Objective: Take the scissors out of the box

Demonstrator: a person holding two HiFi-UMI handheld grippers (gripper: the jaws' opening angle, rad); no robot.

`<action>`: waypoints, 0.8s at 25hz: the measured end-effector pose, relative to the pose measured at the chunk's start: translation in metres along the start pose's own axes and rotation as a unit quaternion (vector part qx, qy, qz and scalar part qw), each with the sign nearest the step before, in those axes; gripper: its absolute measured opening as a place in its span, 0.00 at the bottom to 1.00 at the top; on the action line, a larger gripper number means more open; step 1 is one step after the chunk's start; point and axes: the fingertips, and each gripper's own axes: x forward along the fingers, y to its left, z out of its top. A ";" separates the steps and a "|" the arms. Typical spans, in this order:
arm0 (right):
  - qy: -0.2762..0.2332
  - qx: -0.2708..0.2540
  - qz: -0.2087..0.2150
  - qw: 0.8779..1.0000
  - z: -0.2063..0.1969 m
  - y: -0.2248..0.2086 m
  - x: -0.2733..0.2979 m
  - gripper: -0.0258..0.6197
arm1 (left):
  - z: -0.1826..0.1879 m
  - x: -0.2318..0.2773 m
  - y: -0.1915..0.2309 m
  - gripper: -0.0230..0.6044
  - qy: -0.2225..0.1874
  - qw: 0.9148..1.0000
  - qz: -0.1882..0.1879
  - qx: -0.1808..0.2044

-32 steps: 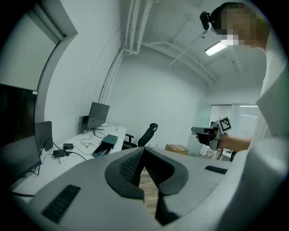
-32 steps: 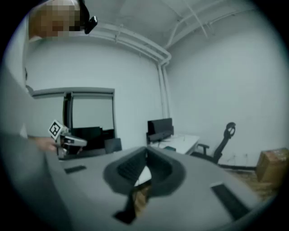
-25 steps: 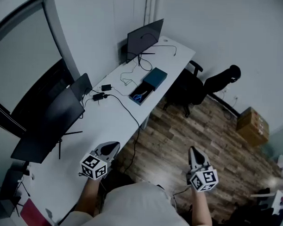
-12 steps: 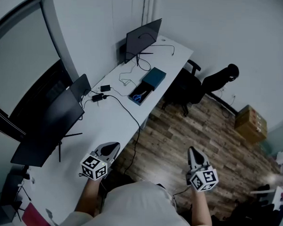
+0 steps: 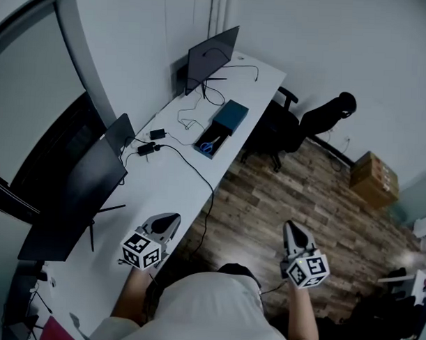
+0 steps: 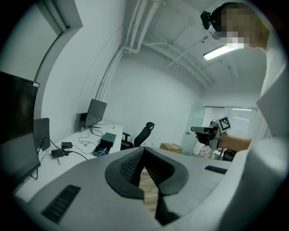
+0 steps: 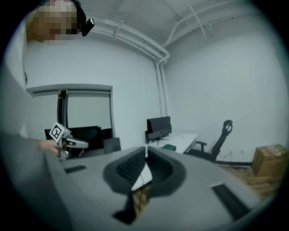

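I hold both grippers low, close to my body. Left gripper (image 5: pixel 168 222) over near end of desk (image 5: pixel 172 189): jaws closed, nothing between. Right gripper (image 5: pixel 293 230) over wood floor (image 5: pixel 282 196): jaws closed, empty. Box (image 5: pixel 230 116) far down desk, well apart from both grippers, near monitor (image 5: pixel 212 58). Scissors (image 5: pixel 207 146), blue handles, lie in box's open end nearest me. Chair (image 5: pixel 298 130) beside desk.

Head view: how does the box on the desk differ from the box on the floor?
The teal box lies on the white desk; the cardboard box sits on the wood floor near the wall. The teal box is long and slim, the cardboard box squatter. The teal box's near end is open, showing blue-handled scissors; the cardboard box looks closed. Both are rectangular.
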 end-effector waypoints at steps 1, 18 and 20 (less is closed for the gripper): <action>0.000 0.001 -0.001 1.000 -0.001 0.002 0.000 0.09 | -0.001 -0.001 0.003 0.09 0.001 1.000 -0.001 0.000; 0.024 0.027 0.029 0.999 -0.009 -0.037 0.063 0.09 | 0.001 0.052 0.034 0.09 0.025 0.999 0.025 -0.023; 0.023 0.027 0.042 0.998 -0.005 -0.048 0.078 0.09 | 0.002 0.065 0.037 0.09 0.029 0.999 0.032 -0.027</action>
